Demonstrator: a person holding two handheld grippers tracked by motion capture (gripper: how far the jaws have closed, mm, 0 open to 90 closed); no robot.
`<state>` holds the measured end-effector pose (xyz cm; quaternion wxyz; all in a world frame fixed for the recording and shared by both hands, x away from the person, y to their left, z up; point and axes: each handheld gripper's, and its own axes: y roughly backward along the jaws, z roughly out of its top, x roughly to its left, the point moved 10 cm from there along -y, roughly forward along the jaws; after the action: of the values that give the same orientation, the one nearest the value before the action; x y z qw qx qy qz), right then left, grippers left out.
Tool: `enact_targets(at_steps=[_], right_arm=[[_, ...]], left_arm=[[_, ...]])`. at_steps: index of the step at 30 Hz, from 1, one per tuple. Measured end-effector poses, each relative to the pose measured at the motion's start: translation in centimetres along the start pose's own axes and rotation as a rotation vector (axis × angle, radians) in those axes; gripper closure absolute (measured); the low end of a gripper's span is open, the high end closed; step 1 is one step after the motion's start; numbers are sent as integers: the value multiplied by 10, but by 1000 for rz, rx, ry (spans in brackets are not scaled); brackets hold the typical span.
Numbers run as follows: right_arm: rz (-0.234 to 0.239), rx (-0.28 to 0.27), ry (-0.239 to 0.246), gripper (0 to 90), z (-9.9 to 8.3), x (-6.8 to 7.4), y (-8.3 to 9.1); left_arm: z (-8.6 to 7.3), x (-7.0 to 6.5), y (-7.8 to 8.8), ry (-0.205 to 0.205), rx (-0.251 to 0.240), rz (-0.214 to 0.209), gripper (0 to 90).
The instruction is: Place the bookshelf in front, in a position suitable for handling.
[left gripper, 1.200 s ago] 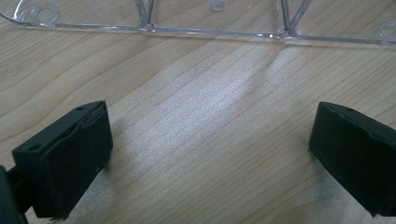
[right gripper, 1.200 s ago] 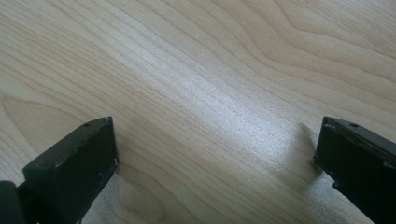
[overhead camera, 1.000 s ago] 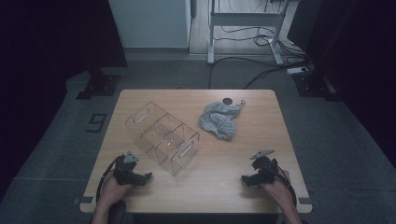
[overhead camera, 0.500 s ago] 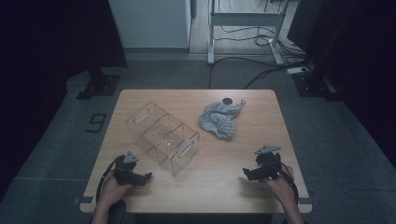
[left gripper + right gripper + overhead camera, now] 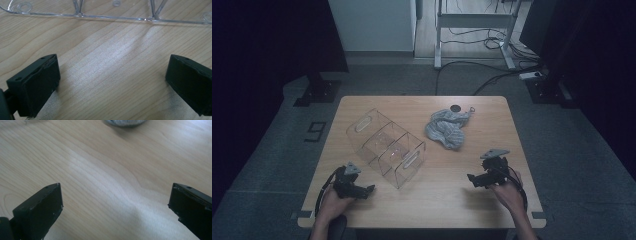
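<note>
1. Sitting in a dim room on grey carpet: a pale wooden table (image 5: pixel 422 210); standing behind it, a white cabinet (image 5: pixel 372 22) and a metal frame (image 5: pixel 472 25) with cables trailing on the floor.
2. Resting low over the near left part of the table in the high view: left gripper (image 5: pixel 368 190), held in a hand (image 5: pixel 332 205); jaws standing wide apart in the left gripper view (image 5: pixel 112 82), pinching nothing, bare wood lying between them.
3. Lying just ahead of the left gripper, close but not touching: clear plastic organiser (image 5: pixel 387 147), divided into compartments, set slantwise on the table; showing its bottom edge (image 5: pixel 112 17) along the top of the left gripper view.
4. Hovering over the near right part of the table: right gripper (image 5: pixel 472 178), held in the other hand (image 5: pixel 507 192); jaws spread wide in the right gripper view (image 5: pixel 115 207), gripping nothing.
5. Lying ahead of the right gripper and well apart from it: crumpled grey cloth (image 5: pixel 447 129); peeking in at the top edge of the right gripper view (image 5: pixel 125 122).
6. Lying beyond the cloth, farther from both grippers: small dark round disc (image 5: pixel 455 108) on the wood.
</note>
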<state>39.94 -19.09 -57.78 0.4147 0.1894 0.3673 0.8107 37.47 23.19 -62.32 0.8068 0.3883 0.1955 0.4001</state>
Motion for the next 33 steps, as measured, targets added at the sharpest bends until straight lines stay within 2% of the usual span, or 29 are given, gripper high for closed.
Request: enact_targets(at_steps=[8, 23, 27, 33], right_arm=[[12, 16, 31, 0, 14, -3, -11], [45, 12, 20, 0, 50, -5, -36], [51, 0, -6, 0, 60, -8, -44], [45, -14, -8, 0, 75, -11, -50]], left_arm=[[0, 0, 0, -1, -2, -1, 0], [0, 2, -1, -26, -38, -21, 0], [0, 2, -1, -28, -41, -22, 0], [0, 2, -1, -34, -47, -26, 0]])
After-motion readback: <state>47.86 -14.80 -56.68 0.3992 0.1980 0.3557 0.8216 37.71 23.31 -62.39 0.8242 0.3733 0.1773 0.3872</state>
